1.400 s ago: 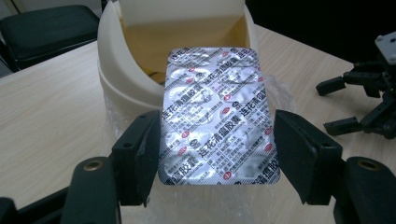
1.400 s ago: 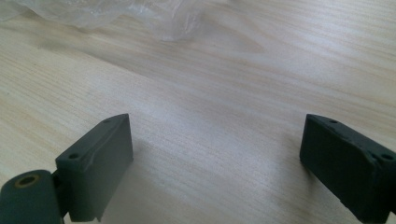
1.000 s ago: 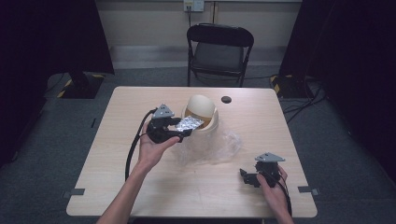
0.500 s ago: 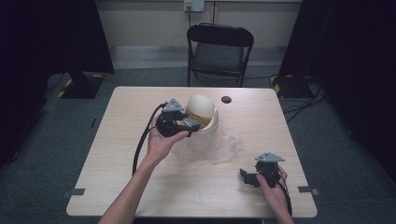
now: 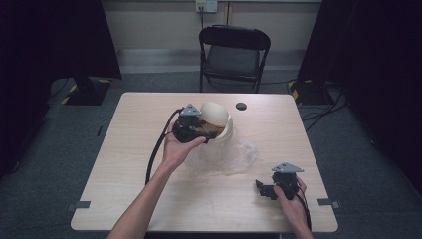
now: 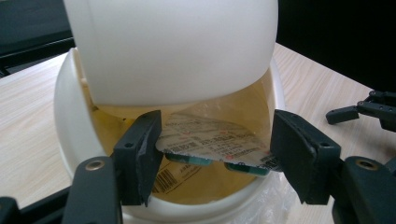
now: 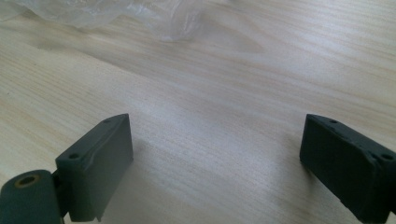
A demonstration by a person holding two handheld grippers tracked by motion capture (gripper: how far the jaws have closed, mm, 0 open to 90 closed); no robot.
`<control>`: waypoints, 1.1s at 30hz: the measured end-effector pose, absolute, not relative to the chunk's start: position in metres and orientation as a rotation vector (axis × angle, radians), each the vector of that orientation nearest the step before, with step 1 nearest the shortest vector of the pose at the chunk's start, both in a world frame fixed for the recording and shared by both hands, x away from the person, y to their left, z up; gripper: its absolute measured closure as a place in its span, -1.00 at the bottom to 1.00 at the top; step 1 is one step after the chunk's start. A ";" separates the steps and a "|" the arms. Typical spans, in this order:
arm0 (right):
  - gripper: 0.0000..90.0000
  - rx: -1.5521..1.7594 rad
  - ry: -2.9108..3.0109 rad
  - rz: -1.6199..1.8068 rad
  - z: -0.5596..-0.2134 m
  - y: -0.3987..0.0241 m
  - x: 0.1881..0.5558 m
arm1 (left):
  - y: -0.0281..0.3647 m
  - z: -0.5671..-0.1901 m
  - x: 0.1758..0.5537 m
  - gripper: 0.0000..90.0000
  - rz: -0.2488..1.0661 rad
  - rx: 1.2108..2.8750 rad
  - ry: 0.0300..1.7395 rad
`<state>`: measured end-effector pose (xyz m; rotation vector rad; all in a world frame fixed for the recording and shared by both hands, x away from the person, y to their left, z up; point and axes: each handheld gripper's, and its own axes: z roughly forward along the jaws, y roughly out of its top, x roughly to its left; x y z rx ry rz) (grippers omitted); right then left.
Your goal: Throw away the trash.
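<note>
Nearest us, at the table's front right corner, we see the right gripper resting in the right hand, its jaws spread wide over bare wood with nothing between them. Just beyond it lies a crumpled clear plastic bag, cut off at the top of the right gripper view. Farther in, the left gripper (carried by the left hand) is clamped on a foil blister pack, both pads against its edges, at the mouth of a white bin. We see the pack partly inside the opening, under the bin's raised swing lid. Its print is too blurred to read, and the bin's floor is hard to make out. Beyond it, a small dark round thing sits near the far edge.
</note>
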<state>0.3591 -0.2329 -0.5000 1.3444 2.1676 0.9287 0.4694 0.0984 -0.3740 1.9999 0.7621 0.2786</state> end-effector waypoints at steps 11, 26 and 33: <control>-0.81 1.342 2.167 0.929 -0.500 -0.233 0.359 | 0.097 -0.371 0.464 -0.59 0.283 1.998 0.739; -0.81 1.342 2.167 0.929 -0.500 -0.233 0.359 | 0.126 -0.362 0.452 -0.32 0.301 1.932 0.743; -0.81 1.340 2.168 0.930 -0.500 -0.233 0.359 | 0.138 -0.357 0.441 -0.46 0.335 1.925 0.751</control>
